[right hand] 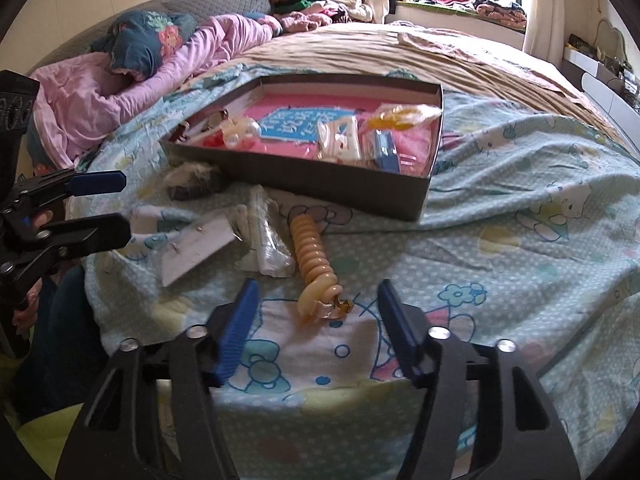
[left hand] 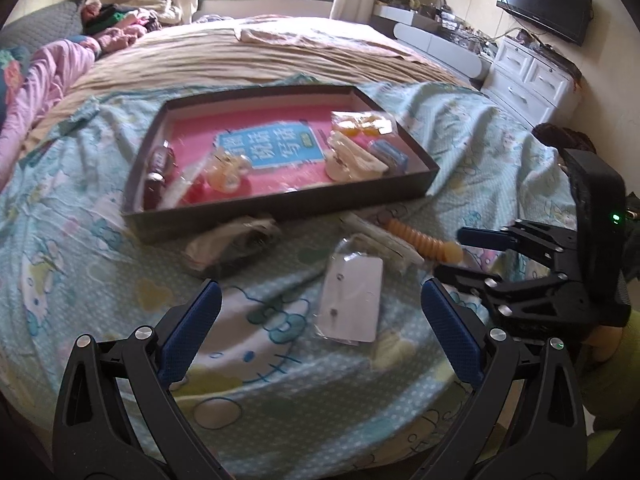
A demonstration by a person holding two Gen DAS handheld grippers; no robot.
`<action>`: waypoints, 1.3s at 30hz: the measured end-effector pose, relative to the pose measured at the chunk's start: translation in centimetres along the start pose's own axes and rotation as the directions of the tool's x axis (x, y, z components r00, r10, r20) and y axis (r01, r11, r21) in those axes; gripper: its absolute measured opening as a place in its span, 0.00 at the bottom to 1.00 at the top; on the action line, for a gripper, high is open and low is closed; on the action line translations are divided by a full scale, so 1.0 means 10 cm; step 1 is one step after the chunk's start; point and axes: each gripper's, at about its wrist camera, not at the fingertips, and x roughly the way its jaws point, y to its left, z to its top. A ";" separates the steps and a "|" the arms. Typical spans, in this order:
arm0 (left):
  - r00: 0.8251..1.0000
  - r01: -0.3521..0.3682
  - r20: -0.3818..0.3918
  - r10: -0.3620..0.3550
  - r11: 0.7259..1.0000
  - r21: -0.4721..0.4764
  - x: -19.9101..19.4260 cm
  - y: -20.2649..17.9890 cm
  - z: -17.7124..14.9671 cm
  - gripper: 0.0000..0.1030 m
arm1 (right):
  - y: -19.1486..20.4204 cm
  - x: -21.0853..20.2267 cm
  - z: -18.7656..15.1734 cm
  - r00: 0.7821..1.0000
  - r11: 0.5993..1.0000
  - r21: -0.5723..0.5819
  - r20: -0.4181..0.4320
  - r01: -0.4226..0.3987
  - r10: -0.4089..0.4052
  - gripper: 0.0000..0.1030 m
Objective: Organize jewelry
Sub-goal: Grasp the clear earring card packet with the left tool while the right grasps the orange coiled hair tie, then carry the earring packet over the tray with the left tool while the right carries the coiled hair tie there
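A dark shallow box (left hand: 288, 204) (right hand: 320, 184) with a pink bottom lies on the bed and holds several bagged pieces of jewelry. In front of it lie a white earring card (left hand: 352, 300) (right hand: 200, 248) in a clear bag, a white packet (left hand: 384, 240) (right hand: 264, 240), a grey fuzzy piece (left hand: 236, 244) (right hand: 192, 184) and an orange coiled bracelet (left hand: 420, 240) (right hand: 312, 248). My left gripper (left hand: 320, 292) (right hand: 126, 204) is open over the earring card. My right gripper (right hand: 318, 286) (left hand: 450, 252) is open, its pads either side of the coil's clasp end without touching it.
The cartoon-print sheet (right hand: 500, 240) covers this end of the bed, with its edge just below both grippers. A pink quilt (right hand: 100, 92) and pillows lie at the far left. A white dresser (left hand: 528, 80) and a wall television (left hand: 544, 4) stand past the bed.
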 end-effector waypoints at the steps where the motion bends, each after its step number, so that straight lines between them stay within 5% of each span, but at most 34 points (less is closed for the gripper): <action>1: 1.000 0.003 -0.009 -0.003 1.000 0.006 0.03 -0.02 -0.02 0.91 | -0.01 0.03 -0.01 1.000 1.000 -0.001 -0.008 0.004 -0.004 0.43; 5: 0.999 0.018 -0.027 -0.017 0.999 0.030 0.12 -0.10 -0.06 0.87 | -0.08 0.08 -0.03 1.000 1.000 0.003 -0.008 0.010 -0.010 0.31; 13: 0.995 0.045 -0.085 -0.041 0.998 0.043 0.38 -0.16 -0.13 0.72 | -0.12 0.19 0.08 1.000 1.000 -0.025 -0.004 -0.013 0.013 0.31; 23: 0.996 0.032 -0.089 -0.031 0.999 0.015 0.53 -0.08 -0.09 0.68 | -0.11 0.40 0.25 0.998 0.994 -0.090 -0.026 -0.063 0.061 0.37; 30: 0.997 -0.018 -0.078 0.022 0.998 0.052 0.55 -0.10 -0.09 0.33 | -0.11 0.40 0.26 0.997 0.993 -0.092 -0.012 -0.079 0.079 0.26; 39: 1.000 0.002 -0.030 -0.001 0.999 0.044 0.32 -0.06 -0.01 0.32 | -0.15 0.07 0.17 0.996 0.995 -0.062 0.037 -0.078 0.080 0.20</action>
